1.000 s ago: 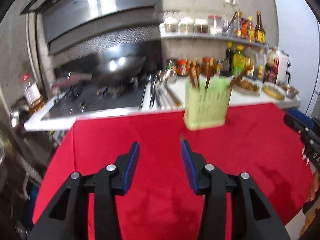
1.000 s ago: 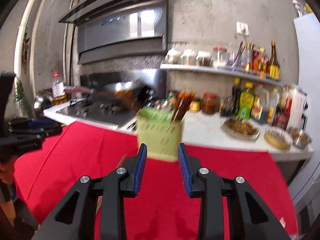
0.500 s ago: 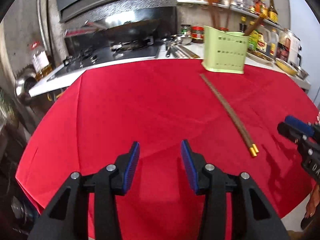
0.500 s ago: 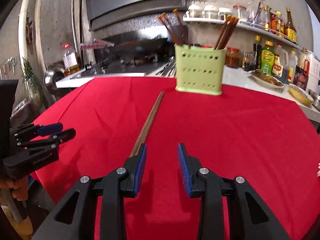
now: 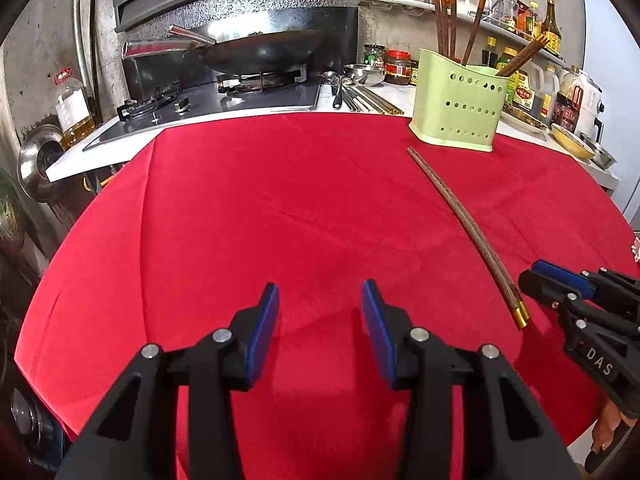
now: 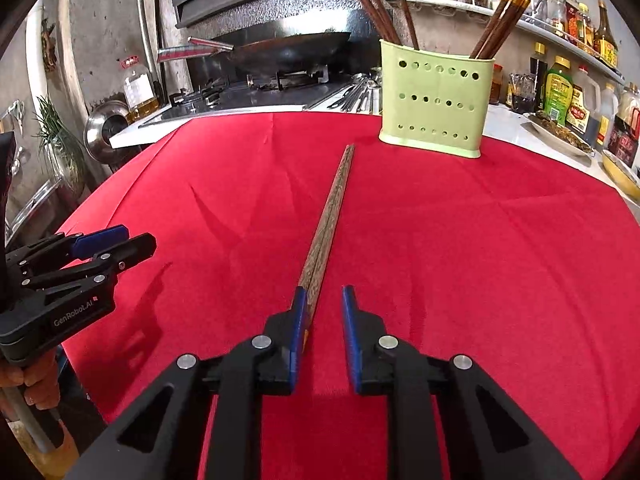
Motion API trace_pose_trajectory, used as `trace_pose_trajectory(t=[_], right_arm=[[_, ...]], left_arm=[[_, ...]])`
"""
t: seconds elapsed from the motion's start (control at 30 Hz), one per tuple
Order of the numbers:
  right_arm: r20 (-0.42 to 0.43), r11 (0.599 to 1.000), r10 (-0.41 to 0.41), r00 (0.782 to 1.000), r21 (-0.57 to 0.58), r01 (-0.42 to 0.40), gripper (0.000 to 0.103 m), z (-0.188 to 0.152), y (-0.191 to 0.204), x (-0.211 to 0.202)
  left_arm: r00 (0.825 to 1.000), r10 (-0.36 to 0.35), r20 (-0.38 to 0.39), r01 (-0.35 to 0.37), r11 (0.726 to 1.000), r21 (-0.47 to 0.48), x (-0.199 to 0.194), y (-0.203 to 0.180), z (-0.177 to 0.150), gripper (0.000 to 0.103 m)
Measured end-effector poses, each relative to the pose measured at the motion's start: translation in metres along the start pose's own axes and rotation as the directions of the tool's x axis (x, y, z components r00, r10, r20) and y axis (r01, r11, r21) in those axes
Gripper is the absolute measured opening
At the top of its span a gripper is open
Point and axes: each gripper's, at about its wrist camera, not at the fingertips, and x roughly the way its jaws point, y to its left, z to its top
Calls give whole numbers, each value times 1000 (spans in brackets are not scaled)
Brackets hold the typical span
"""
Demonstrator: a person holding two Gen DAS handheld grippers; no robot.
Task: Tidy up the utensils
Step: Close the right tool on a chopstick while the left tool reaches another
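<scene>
On the red-clothed table, left to right:

Stove area: wok (image 5: 256, 50) on the burner past the table's far left edge; not part of the job.

Red tablecloth (image 5: 280, 208): creased and soft, covers the whole work surface.

Left gripper (image 5: 320, 308): fingers spread wide, nothing between them, hovering low over bare cloth, well apart from the utensils.

Chopsticks (image 6: 328, 224): one loose wooden pair lying flat and side by side on the cloth, thin tips pointing toward the holder, gold-capped butt ends (image 5: 520, 316) nearest the person.

Right gripper (image 6: 323, 308): fingers parted, gripping nothing yet; the butt end of the pair lies just inside the left pad (image 6: 299, 320), off-centre in the gap.

Green utensil holder (image 6: 434, 102): perforated plastic caddy at the far side of the table, upright, already holding several chopsticks in two clusters.

Step in hand: likely closing on the loose pair to carry it to the holder.

Risk, grasp: an off-centre closure may catch only one stick or roll the two apart.

Risk, cloth: pads pressing low could pinch a fold of fabric along with the sticks.

Risk, carry: a hold at the very end leaves a long lever, so the tips may droop or swing and knock the light holder.
</scene>
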Motion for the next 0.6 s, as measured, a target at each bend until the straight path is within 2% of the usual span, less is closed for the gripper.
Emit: trace_pose_trajectory(t=[0.27,0.6], right_arm=[[-22,1000,5,1000,-12,-6,13,0,3,7],[-34,999,-42,999,-26,41,7,-6,-11,1]], left_arm=[[1000,-4,-4,4,1000,4,3,-3,2,42],[1000,-5,-3,5,1000,12,-2,-10,4,42]])
